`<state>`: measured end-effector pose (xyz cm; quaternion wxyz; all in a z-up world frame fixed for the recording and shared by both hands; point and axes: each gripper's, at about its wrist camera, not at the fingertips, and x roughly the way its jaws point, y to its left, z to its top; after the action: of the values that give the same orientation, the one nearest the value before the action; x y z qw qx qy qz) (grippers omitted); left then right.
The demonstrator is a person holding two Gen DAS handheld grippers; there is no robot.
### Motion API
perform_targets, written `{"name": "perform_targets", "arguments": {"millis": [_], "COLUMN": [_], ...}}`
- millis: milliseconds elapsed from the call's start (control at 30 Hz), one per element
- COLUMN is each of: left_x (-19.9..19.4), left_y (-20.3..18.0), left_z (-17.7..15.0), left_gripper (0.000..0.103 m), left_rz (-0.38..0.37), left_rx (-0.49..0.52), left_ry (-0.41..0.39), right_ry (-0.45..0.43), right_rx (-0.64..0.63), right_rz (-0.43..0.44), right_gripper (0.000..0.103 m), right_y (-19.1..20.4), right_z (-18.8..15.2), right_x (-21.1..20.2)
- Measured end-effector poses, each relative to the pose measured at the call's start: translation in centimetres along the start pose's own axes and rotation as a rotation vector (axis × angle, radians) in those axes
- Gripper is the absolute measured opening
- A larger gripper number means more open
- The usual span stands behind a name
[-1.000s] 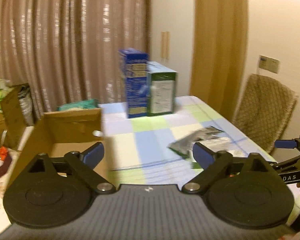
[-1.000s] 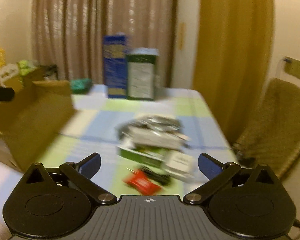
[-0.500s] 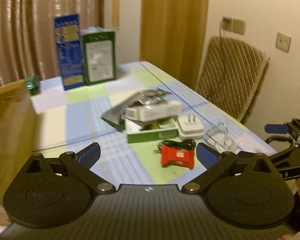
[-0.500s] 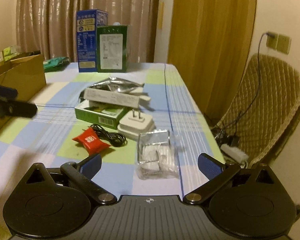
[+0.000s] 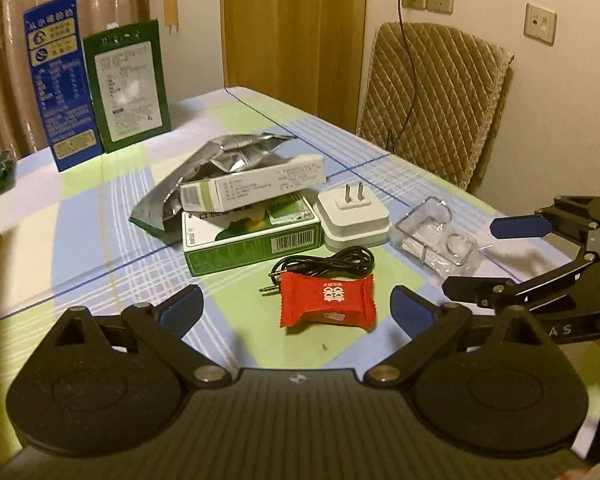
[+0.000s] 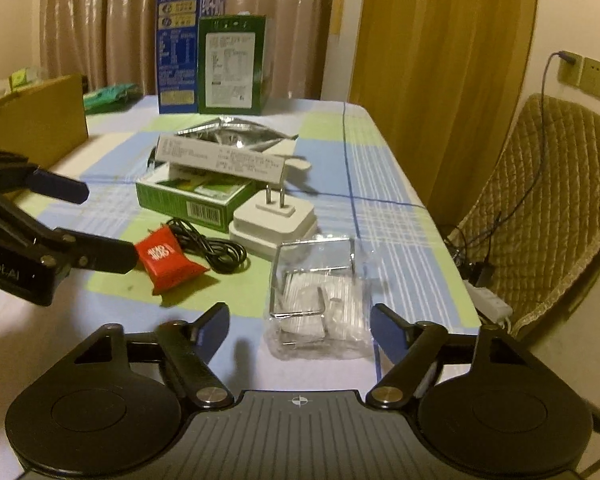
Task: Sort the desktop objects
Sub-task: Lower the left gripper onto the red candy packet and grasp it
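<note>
Here, clear packet [image 6: 320, 300] on tabletop [image 6: 380, 184] just ahead of right tongs [image 6: 300, 326], between closing jaws not yet touching, long axis running away; left tongs [image 5: 296, 304] released, nearer red candy [image 5: 327, 300].

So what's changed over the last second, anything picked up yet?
Both grippers have come down toward the clutter. The left gripper swung away from the cardboard box and now faces the red packet, jaws open. The right gripper is closing around the clear plastic bag, pads not yet touching. Nothing is held; the objects lie as before.
</note>
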<state>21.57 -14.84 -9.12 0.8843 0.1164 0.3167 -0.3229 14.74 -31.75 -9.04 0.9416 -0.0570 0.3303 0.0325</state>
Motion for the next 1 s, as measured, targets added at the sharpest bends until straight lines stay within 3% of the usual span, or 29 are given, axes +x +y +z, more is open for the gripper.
{"name": "perform_targets", "arguments": {"millis": [267,433,533,1000], "left_x": [2.4,3.7,4.3,3.7], "left_y": [-0.1,-0.2,-0.2,-1.4], "left_z": [0.0,-0.3,-0.2,-0.4], "left_gripper": [0.095,0.086,0.074,0.073], "left_rz": [-0.03,-0.046,-0.053,-0.036], "left_rx": [0.033,0.041,0.044,0.095], "left_ry": [0.019,0.041,0.055,0.026], "right_ry": [0.041,0.044,0.043,0.036], "right_rx": [-0.005,0.008,0.008,-0.018], "right_rz": [-0.022,-0.04,-0.042,-0.066], "right_gripper": [0.062,0.054,0.052,0.052], "right_y": [-0.2,-0.3,-0.2,0.1], "right_z": [-0.1,0.0,0.1,0.2], "right_x": [1.4,1.8,1.9,1.9]}}
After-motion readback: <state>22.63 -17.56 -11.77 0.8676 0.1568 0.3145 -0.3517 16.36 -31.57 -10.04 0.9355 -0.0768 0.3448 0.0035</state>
